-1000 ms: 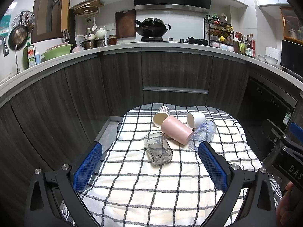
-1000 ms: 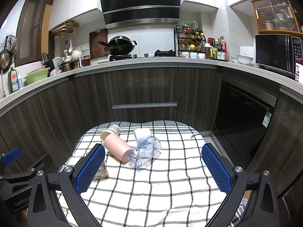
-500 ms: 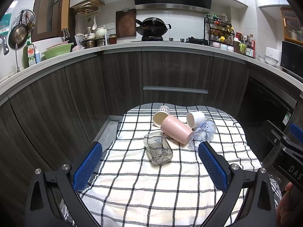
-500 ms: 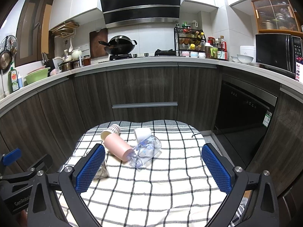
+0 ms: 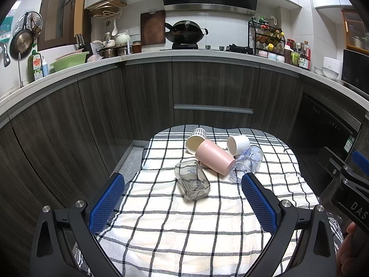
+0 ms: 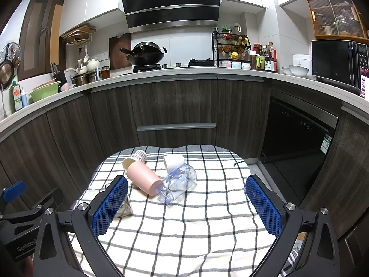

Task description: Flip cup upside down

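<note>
Several cups lie on their sides in a cluster on a checked cloth [image 5: 184, 219]: a clear square glass [image 5: 192, 180], a pink cup [image 5: 214, 156], a white cup [image 5: 237, 144], a patterned paper cup [image 5: 196, 137] and a clear plastic cup with blue print [image 5: 249, 161]. My left gripper [image 5: 182, 196] is open and empty, just short of the glass. My right gripper [image 6: 186, 198] is open and empty, near the clear plastic cup [image 6: 178, 182] and the pink cup [image 6: 144, 177]. Its left finger [image 6: 110, 203] partly hides the glass [image 6: 123, 209].
The cloth [image 6: 196, 230] covers a small table in front of dark kitchen cabinets [image 5: 212, 92]. A dishwasher [image 6: 297, 143] stands at the right. The counter holds a wok [image 5: 185, 33], a spice rack [image 6: 233, 50] and a microwave [image 6: 339, 62].
</note>
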